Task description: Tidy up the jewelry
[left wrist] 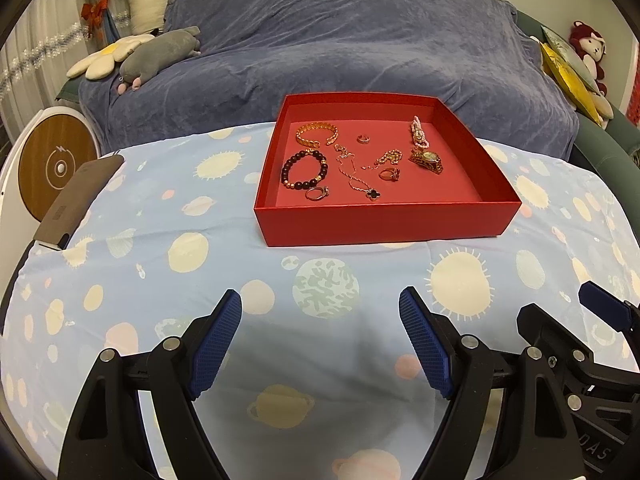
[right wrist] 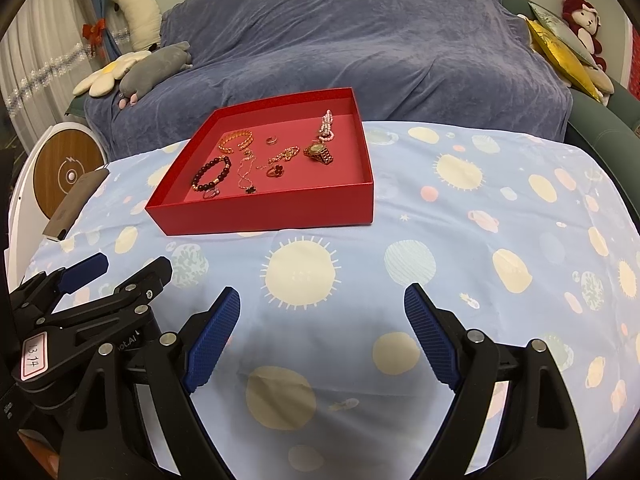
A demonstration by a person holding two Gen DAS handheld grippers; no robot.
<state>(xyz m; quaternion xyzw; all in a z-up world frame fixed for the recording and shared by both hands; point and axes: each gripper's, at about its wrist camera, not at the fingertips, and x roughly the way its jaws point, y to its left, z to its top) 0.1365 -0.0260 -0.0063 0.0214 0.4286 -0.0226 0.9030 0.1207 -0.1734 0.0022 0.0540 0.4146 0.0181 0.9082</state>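
Observation:
A shallow red box (left wrist: 384, 220) (right wrist: 264, 214) stands on the far half of the table. In it lie a gold bangle (left wrist: 316, 133), a dark bead bracelet (left wrist: 304, 170), a pink bead bracelet (left wrist: 419, 133), a gold watch (left wrist: 427, 160), a thin necklace with a black clover pendant (left wrist: 373, 193), a gold chain (left wrist: 390, 157) and three rings (left wrist: 317, 193). My left gripper (left wrist: 320, 300) is open and empty above the cloth, well short of the box. My right gripper (right wrist: 322, 298) is open and empty, to the right of the left one.
A blue cloth with planets and suns (left wrist: 200, 280) covers the table. A brown phone-like slab (left wrist: 76, 200) lies at the table's left edge. Behind the table is a sofa under a purple throw (left wrist: 340, 40) with plush toys. A round white device (left wrist: 52, 164) stands at far left.

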